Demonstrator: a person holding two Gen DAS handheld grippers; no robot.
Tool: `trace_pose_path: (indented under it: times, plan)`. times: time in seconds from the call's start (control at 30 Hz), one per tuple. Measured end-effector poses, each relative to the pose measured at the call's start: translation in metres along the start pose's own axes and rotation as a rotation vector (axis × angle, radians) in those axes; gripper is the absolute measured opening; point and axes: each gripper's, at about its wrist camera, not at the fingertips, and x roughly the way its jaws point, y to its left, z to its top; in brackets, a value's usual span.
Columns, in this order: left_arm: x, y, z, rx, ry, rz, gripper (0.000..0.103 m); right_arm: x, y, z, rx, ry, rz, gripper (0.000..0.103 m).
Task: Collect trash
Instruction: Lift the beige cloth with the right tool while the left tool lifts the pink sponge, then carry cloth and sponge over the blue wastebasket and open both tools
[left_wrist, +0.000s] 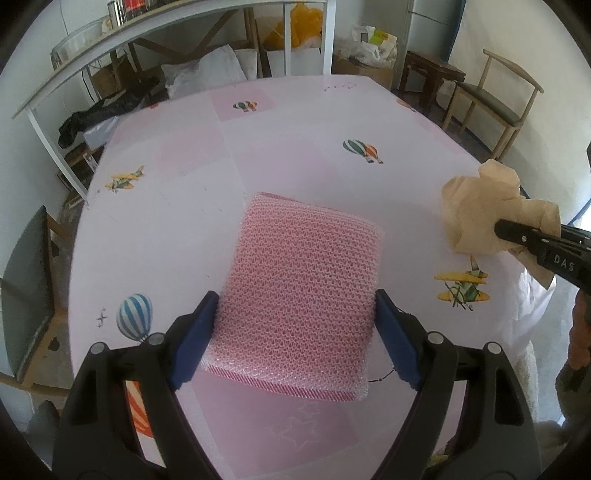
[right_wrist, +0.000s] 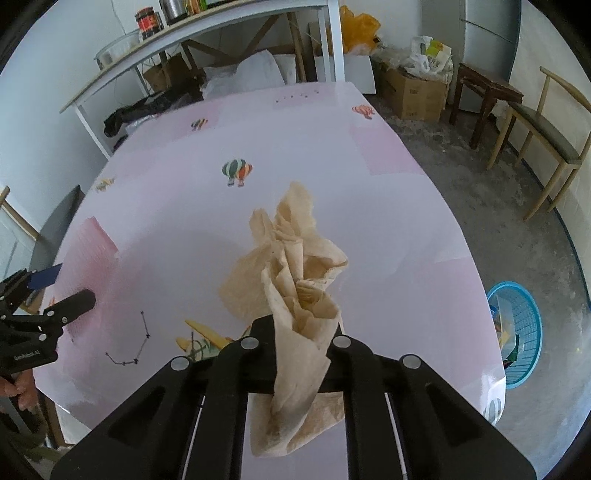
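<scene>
Desk (left_wrist: 295, 122) cloth lies bare ahead of my left gripper (left_wrist: 295, 325) up to the far edge. Its blue fingers (left_wrist: 195, 332) stand apart on either side of the pink mesh pad (left_wrist: 303, 280), lying flat mid-desk; whether they touch its edges I cannot tell. My right gripper (right_wrist: 301, 339) is clamped on the crumpled brown paper (right_wrist: 291, 266), held above the desk near its right edge; a blue basket (right_wrist: 524, 332) sits on the floor beyond that edge

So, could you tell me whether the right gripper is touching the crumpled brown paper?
Touching: the right wrist view shows the right gripper shut on the crumpled brown paper, which sticks out on both sides of its closed jaws.
</scene>
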Motion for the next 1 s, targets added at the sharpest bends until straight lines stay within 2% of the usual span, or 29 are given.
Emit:
trace_pose_path:
  times: [0.63,0.83,1.0]
  plan:
    - [-0.030,-0.016,0.012,0.063,-0.076,0.103,0.079,-0.023,-0.004,0.007,0.023,-0.063,0.043,0.009]
    - [-0.036,-0.032,0.016,0.107,-0.091,0.134,0.079,-0.036,-0.019,0.005,0.062,-0.097,0.062,0.009]
    - [-0.042,-0.054,0.020,0.145,-0.107,0.116,0.079,-0.055,-0.046,0.001,0.135,-0.144,0.085,0.009]
